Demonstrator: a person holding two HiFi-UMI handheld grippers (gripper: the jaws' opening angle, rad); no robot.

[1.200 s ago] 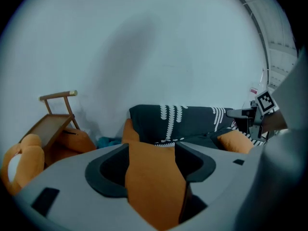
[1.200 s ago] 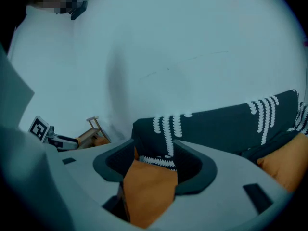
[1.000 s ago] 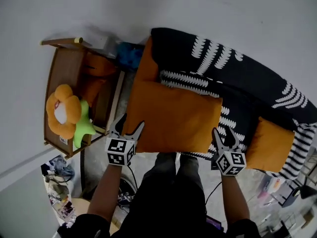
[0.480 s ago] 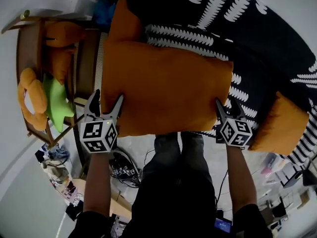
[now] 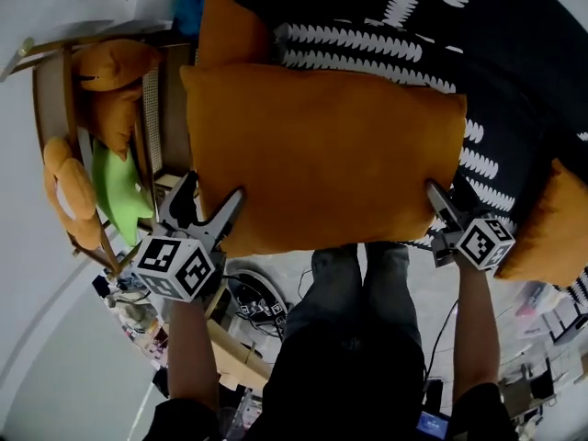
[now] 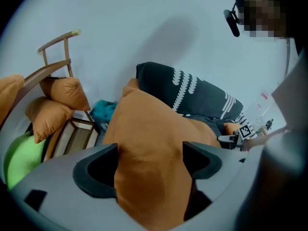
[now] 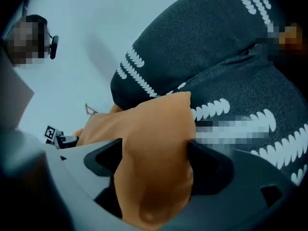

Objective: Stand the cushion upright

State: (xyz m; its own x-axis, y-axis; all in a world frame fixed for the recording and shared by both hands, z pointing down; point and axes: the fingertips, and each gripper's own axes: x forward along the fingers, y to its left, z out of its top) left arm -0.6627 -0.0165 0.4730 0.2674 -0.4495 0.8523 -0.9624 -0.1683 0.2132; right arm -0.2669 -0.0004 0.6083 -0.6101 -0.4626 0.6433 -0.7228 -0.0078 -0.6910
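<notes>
While you stand at the near edge of the sofa, your dark trousers point(image 5: 354, 338) fill the bottom of the head view, with cables point(image 5: 250, 297) on the floor just left of them. Your left claw point(image 5: 213, 189) straddles the near left corner of the big orange cushion point(image 5: 322, 154). Its jaws have just been opening and stand wide, yet the left gripper view shows the corner filling the gap, with fabric against both pads. Your right claw point(image 5: 443, 200) sits at the near right corner in the same way. Its jaws have also just been opening, and in the right gripper view the fabric bulges between the pads and touches each one.

You have the cushion spread between the two claws with its broad face toward your head camera. Its near edge hangs past the sofa's near edge, above your legs. Beyond it lies the sofa's black cover point(image 5: 514, 53) with rows of white leaf shapes. A second orange cushion point(image 5: 551, 219) lies on the cover by its right edge, just beside your right claw. A third orange cushion point(image 5: 230, 16) rests at the far left corner.

Left of the sofa stands a wooden chair point(image 5: 50, 90) that holds smaller orange pillows point(image 5: 115, 62). An orange and green flower plush point(image 5: 92, 191) leans at its near side. Something teal point(image 5: 188, 7) lies between the chair and the sofa; you cannot tell what it is.
</notes>
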